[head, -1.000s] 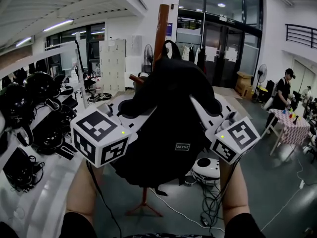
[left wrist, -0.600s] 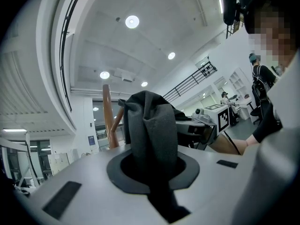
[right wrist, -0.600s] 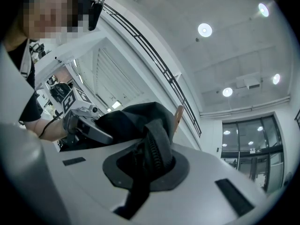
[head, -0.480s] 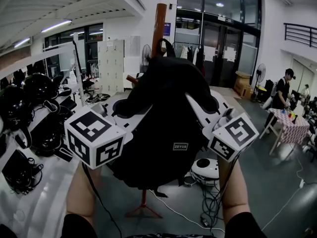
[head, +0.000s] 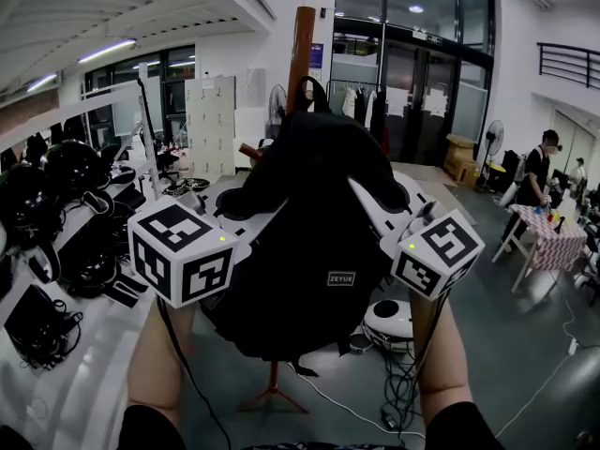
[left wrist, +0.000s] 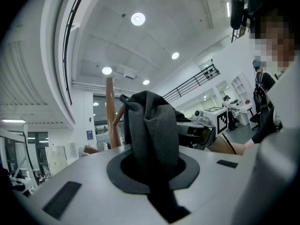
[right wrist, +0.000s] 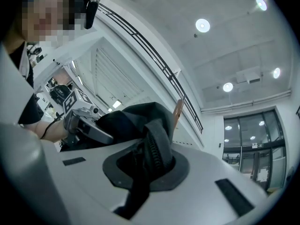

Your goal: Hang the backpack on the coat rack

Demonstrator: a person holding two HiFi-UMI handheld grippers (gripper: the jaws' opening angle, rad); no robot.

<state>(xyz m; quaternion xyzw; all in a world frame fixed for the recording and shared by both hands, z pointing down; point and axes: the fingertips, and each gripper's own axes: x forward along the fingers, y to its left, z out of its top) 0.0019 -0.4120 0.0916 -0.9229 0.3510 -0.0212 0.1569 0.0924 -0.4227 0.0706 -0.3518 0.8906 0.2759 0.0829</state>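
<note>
I hold a black backpack [head: 319, 242] up in the air between both grippers, right in front of the brown coat rack pole [head: 301, 50]. The pack's top loop [head: 309, 87] sits beside the pole, above a side peg [head: 251, 150]. My left gripper [head: 246, 206] is shut on a fold of the pack's fabric [left wrist: 152, 135]. On the other shoulder, my right gripper [head: 371, 201] is shut on a zipper edge [right wrist: 152, 146]. The pole [left wrist: 111, 114] rises just behind the pack in the left gripper view. Its tip [right wrist: 177, 112] shows in the right gripper view.
The rack's legs [head: 272, 397] stand on the floor under the pack. A round white device [head: 389, 319] and cables [head: 403, 382] lie to their right. Shelves of dark helmets [head: 56, 186] line the left. A person [head: 539, 172] stands by a table [head: 553, 247] at far right.
Almost nothing: the backpack's top loop sits a touch closer to the pole. Both grips are unchanged.
</note>
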